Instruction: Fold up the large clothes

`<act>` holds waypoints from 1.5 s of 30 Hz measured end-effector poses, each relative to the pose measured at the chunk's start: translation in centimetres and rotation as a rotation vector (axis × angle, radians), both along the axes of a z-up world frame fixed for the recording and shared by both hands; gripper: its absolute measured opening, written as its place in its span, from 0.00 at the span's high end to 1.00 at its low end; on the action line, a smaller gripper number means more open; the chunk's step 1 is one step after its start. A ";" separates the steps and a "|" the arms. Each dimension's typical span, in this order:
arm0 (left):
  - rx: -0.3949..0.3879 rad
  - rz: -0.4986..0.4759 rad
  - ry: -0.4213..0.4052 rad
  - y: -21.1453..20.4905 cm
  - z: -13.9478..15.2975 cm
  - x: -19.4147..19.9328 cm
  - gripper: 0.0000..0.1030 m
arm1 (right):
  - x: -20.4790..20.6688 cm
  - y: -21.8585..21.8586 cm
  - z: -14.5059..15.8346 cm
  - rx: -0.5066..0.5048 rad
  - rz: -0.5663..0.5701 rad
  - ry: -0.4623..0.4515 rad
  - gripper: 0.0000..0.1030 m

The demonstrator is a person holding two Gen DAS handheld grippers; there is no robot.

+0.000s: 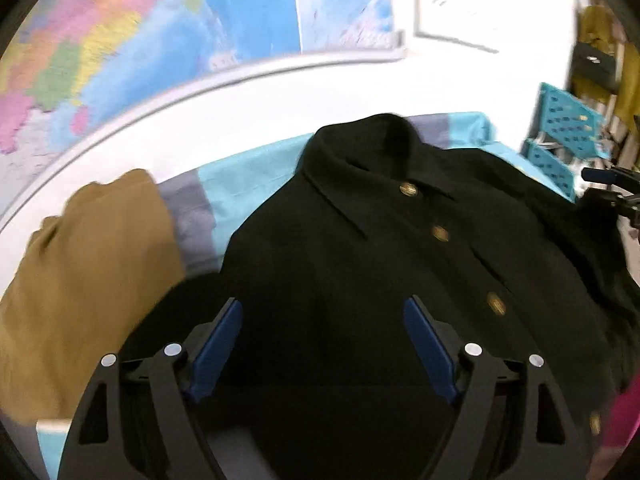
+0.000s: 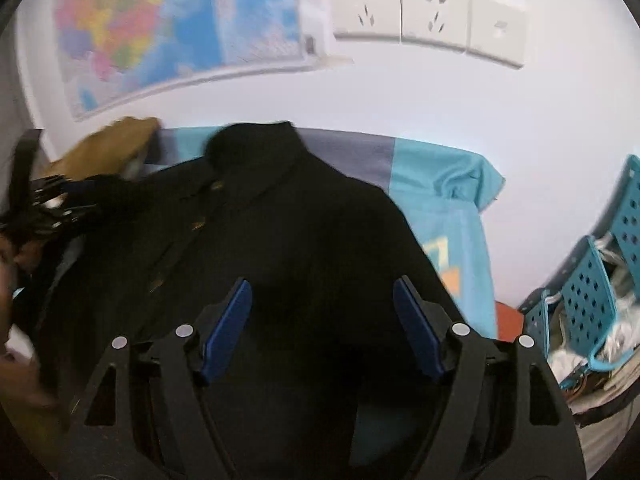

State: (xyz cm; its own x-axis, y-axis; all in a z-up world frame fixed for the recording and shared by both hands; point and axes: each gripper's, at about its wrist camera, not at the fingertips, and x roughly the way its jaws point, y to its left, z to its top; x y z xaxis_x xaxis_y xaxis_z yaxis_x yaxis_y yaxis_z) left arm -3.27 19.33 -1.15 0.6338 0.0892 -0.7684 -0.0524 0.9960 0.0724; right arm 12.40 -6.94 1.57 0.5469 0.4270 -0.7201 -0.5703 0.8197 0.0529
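Observation:
A black button-front jacket (image 1: 360, 240) with gold buttons lies collar-away on a teal and grey cloth (image 1: 248, 176). My left gripper (image 1: 322, 312) is open and empty, hovering over the jacket's left half. The jacket also shows in the right wrist view (image 2: 304, 232). My right gripper (image 2: 322, 292) is open and empty over the jacket's right half. The right gripper shows at the far right of the left wrist view (image 1: 612, 192); the left gripper shows at the left edge of the right wrist view (image 2: 44, 204).
A folded tan garment (image 1: 80, 280) lies left of the jacket, also in the right wrist view (image 2: 108, 144). Teal perforated baskets (image 2: 592, 300) stand at the right. A wall map (image 1: 160, 32) and white wall sockets (image 2: 428, 20) are behind.

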 end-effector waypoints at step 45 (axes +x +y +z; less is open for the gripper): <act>-0.071 0.074 0.038 0.8 -2.6 16.4 0.71 | 13.8 13.9 -6.9 -0.171 0.189 0.044 0.98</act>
State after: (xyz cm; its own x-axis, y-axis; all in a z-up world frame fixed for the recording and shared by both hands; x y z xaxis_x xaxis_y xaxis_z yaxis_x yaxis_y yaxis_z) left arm 13.16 20.08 -3.72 0.5976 0.0787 -0.7979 -0.1244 0.9922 0.0046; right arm 26.20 6.94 -5.28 0.4356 0.3883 -0.8120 -0.7145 0.6978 -0.0496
